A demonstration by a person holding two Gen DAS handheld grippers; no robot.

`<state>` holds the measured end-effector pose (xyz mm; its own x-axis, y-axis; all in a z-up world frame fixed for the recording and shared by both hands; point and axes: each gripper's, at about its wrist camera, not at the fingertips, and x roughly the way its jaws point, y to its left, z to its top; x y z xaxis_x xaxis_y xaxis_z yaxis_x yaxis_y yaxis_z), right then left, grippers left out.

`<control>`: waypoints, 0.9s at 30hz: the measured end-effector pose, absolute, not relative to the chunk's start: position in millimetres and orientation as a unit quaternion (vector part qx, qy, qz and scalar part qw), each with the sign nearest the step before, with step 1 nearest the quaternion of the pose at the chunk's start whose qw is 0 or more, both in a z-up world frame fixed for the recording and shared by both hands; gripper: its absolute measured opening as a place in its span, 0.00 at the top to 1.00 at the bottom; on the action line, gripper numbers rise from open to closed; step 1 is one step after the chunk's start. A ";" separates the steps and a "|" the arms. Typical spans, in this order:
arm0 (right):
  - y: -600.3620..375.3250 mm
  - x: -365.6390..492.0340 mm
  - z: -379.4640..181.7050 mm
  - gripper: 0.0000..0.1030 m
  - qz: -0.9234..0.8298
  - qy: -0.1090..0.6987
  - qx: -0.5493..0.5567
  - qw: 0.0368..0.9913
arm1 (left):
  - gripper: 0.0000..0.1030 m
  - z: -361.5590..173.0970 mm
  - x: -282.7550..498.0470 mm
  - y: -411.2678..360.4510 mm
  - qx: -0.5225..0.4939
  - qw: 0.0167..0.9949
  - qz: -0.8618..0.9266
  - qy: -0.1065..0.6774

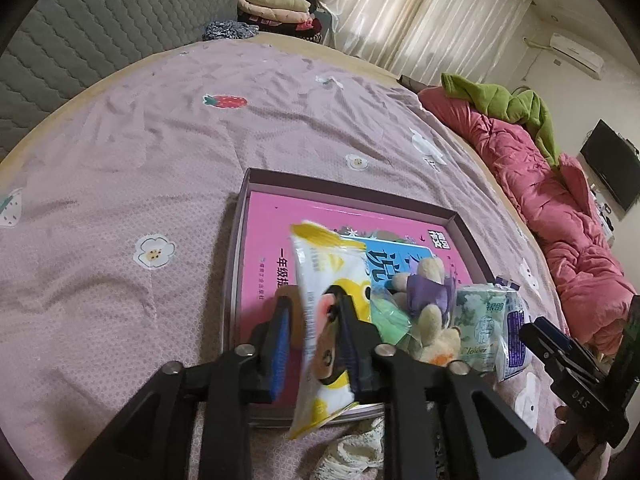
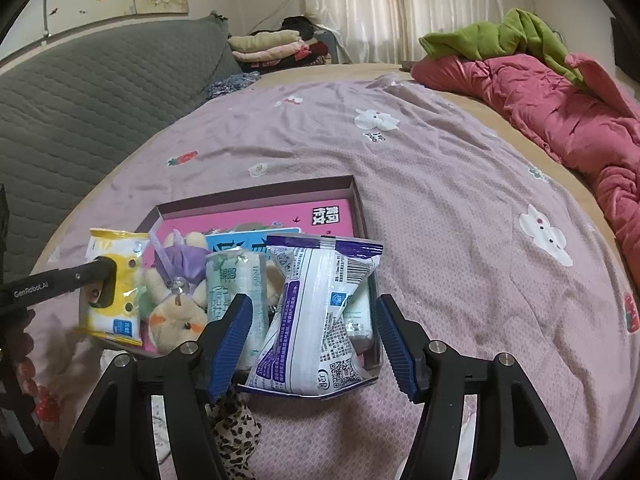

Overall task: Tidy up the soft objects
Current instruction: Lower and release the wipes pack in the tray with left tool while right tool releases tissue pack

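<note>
Your left gripper (image 1: pixel 314 320) stands partly open around the yellow-and-white packet (image 1: pixel 326 280): the blue pad of its left finger (image 1: pixel 280 344) is clear of the wrapper, while the right finger lies against or just beside it, and you cannot tell whether that side still presses. The packet stands tilted over the near left corner of the tray (image 1: pixel 256 184), its lower end hanging past the tray's near edge. Your right gripper (image 2: pixel 316 344) is spread wide, with the purple-and-white packet (image 2: pixel 316 312) upright between its pads and touching neither; that packet leans at the tray's near right corner.

Only the right wrist view shows both packets from the front, plus the left tool's black fingertip over the yellow packet's face and a leopard-print cloth (image 2: pixel 236 436) on the bed (image 2: pixel 440 200) just below the tray's near edge. Only the left wrist view shows the gap on the left pad's side and a cream knitted item (image 1: pixel 352 452) by the near edge.

Between the two packets, along the tray's near edge, sit a plush toy with a purple bow (image 1: pixel 430 300) and a green tissue pack (image 1: pixel 478 320). A pink book (image 1: pixel 280 232) covers the tray floor. A red quilt (image 2: pixel 560 104) is bunched along the bed's far right edge.
</note>
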<state>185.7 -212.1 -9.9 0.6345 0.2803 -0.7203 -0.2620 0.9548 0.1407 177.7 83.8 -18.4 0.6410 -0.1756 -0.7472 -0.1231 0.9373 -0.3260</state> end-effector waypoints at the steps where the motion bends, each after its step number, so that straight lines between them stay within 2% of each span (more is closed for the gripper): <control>1: -211.9 184.8 -10.0 0.36 0.150 0.401 0.011 0.904 | 0.67 -17.9 177.5 83.8 -0.175 0.889 -0.014 0.422; 3: -211.6 183.5 -10.0 0.36 0.150 0.402 0.010 0.903 | 0.63 -16.3 176.1 83.9 -0.173 0.890 -0.013 0.421; 27: -219.4 166.4 6.9 0.31 0.140 0.391 0.005 0.910 | 0.60 9.4 145.7 86.6 -0.169 0.898 -0.001 0.405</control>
<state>166.4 -219.4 6.9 0.6549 0.2578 -0.7104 -0.2508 0.9609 0.1176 145.7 86.6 9.4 0.6717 -0.1387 -0.7277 -0.1354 0.9428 -0.3047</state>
